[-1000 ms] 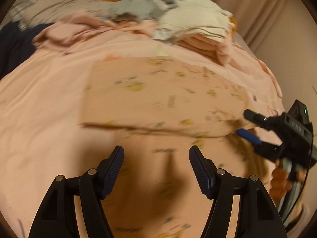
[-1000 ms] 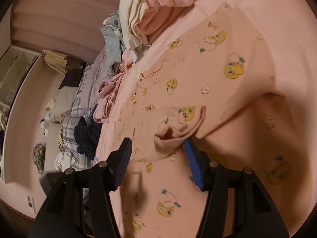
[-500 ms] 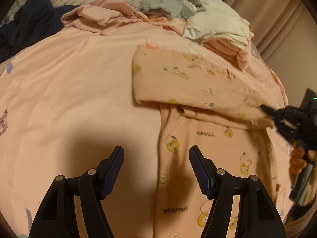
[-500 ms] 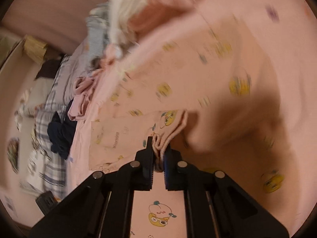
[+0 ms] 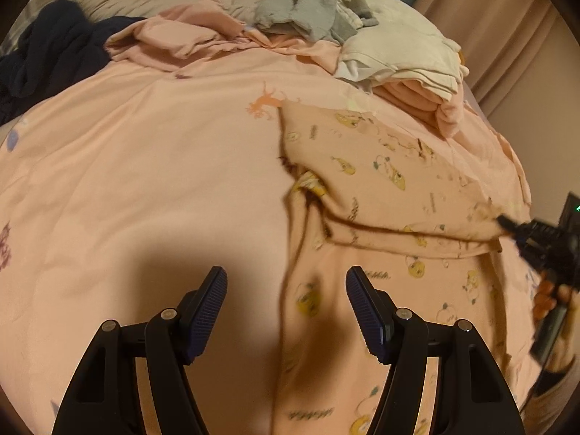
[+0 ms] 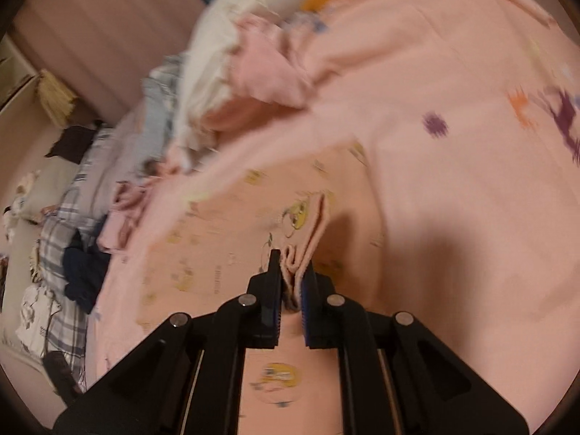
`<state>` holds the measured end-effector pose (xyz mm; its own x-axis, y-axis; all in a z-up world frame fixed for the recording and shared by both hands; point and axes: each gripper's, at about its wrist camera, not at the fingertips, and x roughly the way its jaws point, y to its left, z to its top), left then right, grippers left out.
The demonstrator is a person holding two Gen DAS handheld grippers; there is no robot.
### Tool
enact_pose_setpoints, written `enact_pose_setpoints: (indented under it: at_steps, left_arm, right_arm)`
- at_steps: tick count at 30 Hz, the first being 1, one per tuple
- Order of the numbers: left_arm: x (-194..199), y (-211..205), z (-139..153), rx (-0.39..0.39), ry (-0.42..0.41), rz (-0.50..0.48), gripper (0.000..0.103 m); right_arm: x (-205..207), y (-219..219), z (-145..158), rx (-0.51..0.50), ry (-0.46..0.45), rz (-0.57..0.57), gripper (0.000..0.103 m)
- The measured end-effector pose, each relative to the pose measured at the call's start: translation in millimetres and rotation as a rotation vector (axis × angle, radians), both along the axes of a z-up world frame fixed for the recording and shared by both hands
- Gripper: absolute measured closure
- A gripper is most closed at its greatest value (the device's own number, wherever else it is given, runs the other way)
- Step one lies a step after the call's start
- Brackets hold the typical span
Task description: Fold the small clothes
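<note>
A small peach garment with yellow cartoon prints (image 5: 366, 188) lies on the pink bedspread (image 5: 152, 166), its upper part folded over. My right gripper (image 6: 291, 272) is shut on a bunched cuff of the garment (image 6: 311, 224) and lifts that edge; it also shows at the right edge of the left wrist view (image 5: 507, 223). My left gripper (image 5: 286, 311) is open and empty, hovering over the garment's left edge.
A stack of folded cream and pink clothes (image 5: 409, 69) sits at the back right. A goose plush with a grey cloth on it (image 5: 297, 3), crumpled pink cloth (image 5: 174, 36) and dark navy clothing (image 5: 50, 61) lie at the back. Curtains (image 5: 507, 29) hang beyond the bed.
My right gripper closed on the cuff and has pulled it to the right, dragging the folded edge. My left gripper, still open, has shifted left so the garment now sits further right.
</note>
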<state>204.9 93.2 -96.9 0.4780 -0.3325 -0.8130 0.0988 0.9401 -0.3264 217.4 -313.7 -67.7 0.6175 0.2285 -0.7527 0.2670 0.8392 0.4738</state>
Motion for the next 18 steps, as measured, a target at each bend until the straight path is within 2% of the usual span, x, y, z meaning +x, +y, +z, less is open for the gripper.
enact_pose_setpoints:
  at_steps: [2, 4, 8, 11, 13, 14, 16, 18]
  left_arm:
    - [10, -9, 2, -0.017, 0.001, -0.015, 0.036]
    - [18, -16, 5, -0.036, -0.004, -0.028, 0.036]
    - [37, -33, 12, -0.048, -0.039, -0.056, 0.036]
    - [47, -48, 14, -0.067, -0.063, -0.104, 0.036]
    - [52, -59, 10, -0.074, -0.062, -0.149, 0.039]
    - [55, -64, 6, -0.054, -0.054, -0.161, 0.04]
    - [56, -68, -2, -0.027, -0.034, -0.168, 0.045]
    - [54, -68, -8, -0.016, -0.023, -0.18, 0.046]
  right_arm:
    - [2, -10, -18, 0.008, 0.044, -0.014, 0.088]
    - [2, -11, -22, -0.011, 0.06, -0.025, 0.083]
    - [-18, -9, 9, -0.167, -0.074, -0.061, 0.078]
    - [-21, 3, 22, -0.15, -0.142, 0.039, 0.078]
    - [-19, 13, 18, -0.17, -0.124, 0.107, 0.079]
    - [-18, 17, 13, -0.191, -0.107, 0.131, 0.081]
    - [-14, 20, 0, -0.217, -0.056, 0.156, 0.082]
    - [-16, 17, -10, -0.214, -0.012, 0.157, 0.084]
